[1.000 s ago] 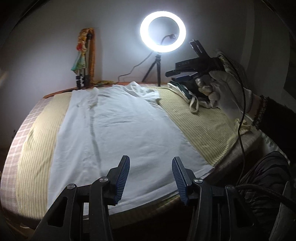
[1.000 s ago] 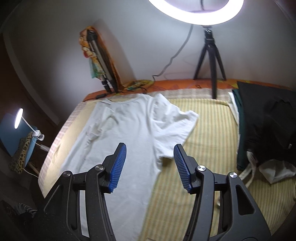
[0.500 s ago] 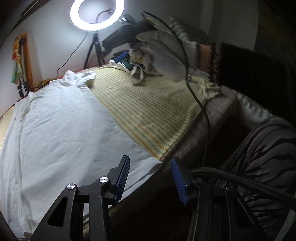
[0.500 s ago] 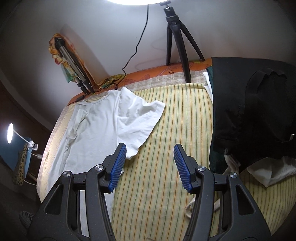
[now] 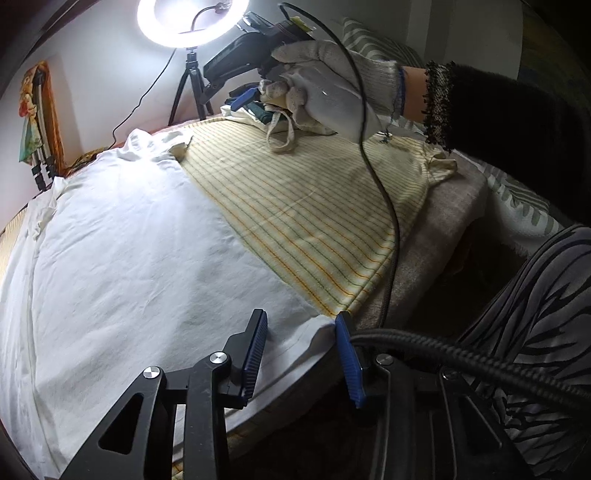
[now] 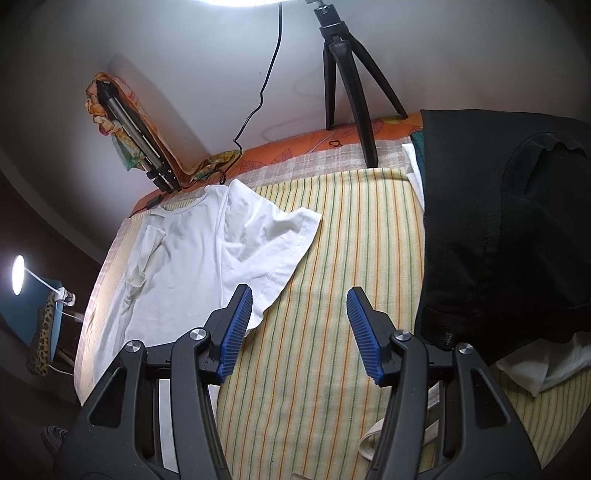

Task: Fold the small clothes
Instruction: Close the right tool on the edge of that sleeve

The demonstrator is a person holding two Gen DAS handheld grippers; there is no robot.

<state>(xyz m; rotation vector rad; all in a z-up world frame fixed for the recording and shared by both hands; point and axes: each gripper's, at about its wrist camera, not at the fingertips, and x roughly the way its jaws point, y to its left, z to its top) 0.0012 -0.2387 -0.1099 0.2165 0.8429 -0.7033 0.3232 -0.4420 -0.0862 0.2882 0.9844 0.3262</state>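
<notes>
A white T-shirt [image 5: 140, 258] lies spread flat on a yellow striped sheet [image 5: 314, 206]. My left gripper [image 5: 301, 354] is open, its blue jaws on either side of the shirt's near right hem corner at the bed's edge. My right gripper [image 6: 299, 332] is open and empty, low over the striped sheet [image 6: 332, 280], just right of the shirt's right sleeve [image 6: 280, 240]. In the left wrist view the right gripper [image 5: 243, 99] is held by a gloved hand [image 5: 321, 85] at the far side of the bed.
A ring light [image 5: 188, 18] on a black tripod [image 6: 347, 85] stands at the back. A pile of dark and white clothes [image 6: 498, 229] lies on the right. A folded tripod [image 6: 136, 136] leans on the wall. A cable [image 5: 384, 206] hangs across the bed's edge.
My left gripper has moved right and down to the shirt's near right hem corner. My right gripper has moved right and lower, from over the shirt to the striped sheet beside the sleeve.
</notes>
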